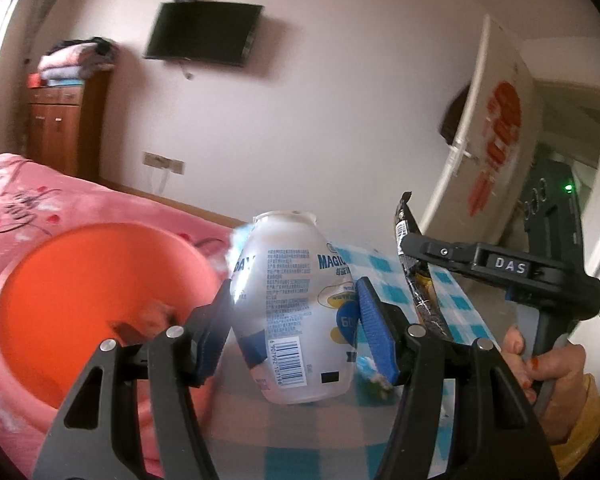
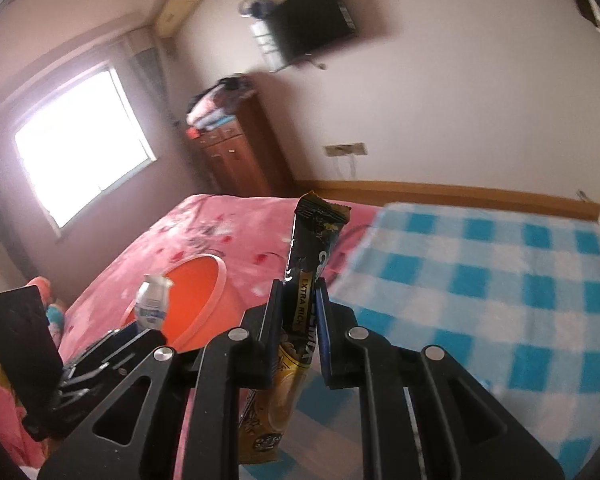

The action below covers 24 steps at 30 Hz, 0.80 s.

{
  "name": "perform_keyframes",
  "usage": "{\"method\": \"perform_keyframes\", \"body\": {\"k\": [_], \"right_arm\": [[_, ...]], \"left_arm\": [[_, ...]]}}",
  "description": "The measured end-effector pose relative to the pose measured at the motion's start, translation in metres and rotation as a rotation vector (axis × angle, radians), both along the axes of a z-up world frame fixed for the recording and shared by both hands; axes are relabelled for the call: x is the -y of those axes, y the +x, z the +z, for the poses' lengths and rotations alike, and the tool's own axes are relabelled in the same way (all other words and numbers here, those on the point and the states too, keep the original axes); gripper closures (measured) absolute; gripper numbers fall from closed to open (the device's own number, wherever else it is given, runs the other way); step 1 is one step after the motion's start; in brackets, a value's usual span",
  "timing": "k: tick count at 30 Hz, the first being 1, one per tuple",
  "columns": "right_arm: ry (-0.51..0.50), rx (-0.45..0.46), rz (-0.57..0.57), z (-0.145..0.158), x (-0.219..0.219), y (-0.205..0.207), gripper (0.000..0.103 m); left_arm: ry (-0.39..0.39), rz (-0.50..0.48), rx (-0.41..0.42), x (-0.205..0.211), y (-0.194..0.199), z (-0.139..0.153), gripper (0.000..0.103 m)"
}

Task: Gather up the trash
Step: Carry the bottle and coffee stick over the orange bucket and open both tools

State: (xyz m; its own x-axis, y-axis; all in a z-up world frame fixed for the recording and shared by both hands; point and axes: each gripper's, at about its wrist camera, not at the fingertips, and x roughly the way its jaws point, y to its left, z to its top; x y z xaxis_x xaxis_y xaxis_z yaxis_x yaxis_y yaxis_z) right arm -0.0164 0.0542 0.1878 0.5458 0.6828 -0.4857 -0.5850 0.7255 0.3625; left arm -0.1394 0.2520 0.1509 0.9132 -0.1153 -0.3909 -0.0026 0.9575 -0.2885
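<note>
Pretty clearly a bedroom in someone's home. The giveaway is the bed point(image 2: 220, 240) with its pink flowery blanket. Behind its far end there's a wooden cabinet point(image 2: 236, 152) with folded bedding point(image 2: 216, 108) piled on top, a flat TV point(image 1: 204, 34) mounted on the wall above and beside that, and a curtained window point(image 2: 80, 140) along the bed's side.
</note>
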Motion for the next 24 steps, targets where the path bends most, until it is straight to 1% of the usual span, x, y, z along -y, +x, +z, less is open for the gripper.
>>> {"method": "perform_keyframes", "body": {"k": [4,8,11,15,17,19,20,21,22,23,24], "right_arm": [[0.015,0.019,0.079,0.013,-0.045,0.001,0.086],[0.029,0.032,0.138,0.02,-0.088,0.005,0.086],[0.029,0.042,0.152,0.019,-0.108,0.008,0.086],[0.033,0.019,0.186,0.012,-0.14,0.015,0.086],[0.026,0.018,0.195,0.008,-0.151,0.018,0.086],[0.007,0.011,0.202,0.001,-0.166,0.018,0.083],[-0.005,0.006,0.203,-0.003,-0.17,0.019,0.08],[-0.017,-0.008,0.207,-0.009,-0.175,0.02,0.075],[-0.015,-0.027,0.216,-0.014,-0.177,0.02,0.058],[-0.006,-0.044,0.221,-0.018,-0.177,0.021,0.041],[0.002,-0.048,0.216,-0.02,-0.175,0.02,0.032]], "left_arm": [[0.007,0.096,0.005,-0.028,-0.006,0.006,0.041],[0.013,0.18,-0.006,-0.052,-0.008,0.003,0.041],[0.002,0.223,-0.029,-0.067,-0.006,-0.002,0.041],[0.0,0.262,-0.061,-0.081,-0.002,-0.013,0.041],[0.007,0.276,-0.071,-0.086,-0.003,-0.017,0.041],[0.03,0.304,-0.086,-0.091,-0.003,-0.02,0.041],[0.044,0.324,-0.1,-0.094,-0.002,-0.023,0.037],[0.049,0.334,-0.108,-0.095,-0.003,-0.025,0.032],[0.05,0.344,-0.117,-0.096,-0.002,-0.027,0.022],[0.049,0.349,-0.124,-0.097,-0.002,-0.029,0.017],[0.046,0.357,-0.135,-0.1,-0.002,-0.032,0.017]]}}
